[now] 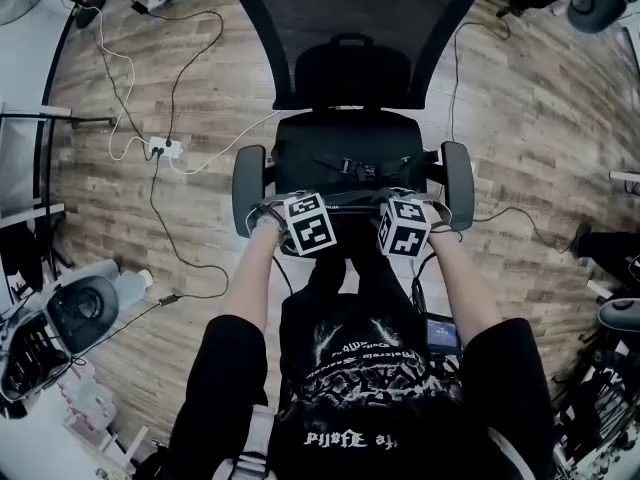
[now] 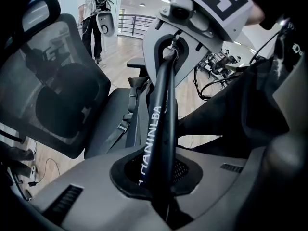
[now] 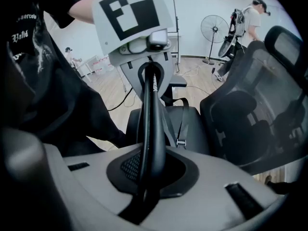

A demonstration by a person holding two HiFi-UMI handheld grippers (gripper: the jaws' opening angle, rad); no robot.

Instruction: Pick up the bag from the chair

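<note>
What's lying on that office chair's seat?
A black bag with buckled straps, covering most of it. The left gripper and right gripper hide its near edge.

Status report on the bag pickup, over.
Grippers: left gripper and right gripper shut on the strap. The bag is over the chair seat; lift-off unclear. Nothing blocking.

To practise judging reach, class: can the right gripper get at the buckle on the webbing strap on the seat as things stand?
Probably not. The right gripper is shut on the bag's handle; the buckle lies unobstructed, but it would have to let go first.
</note>
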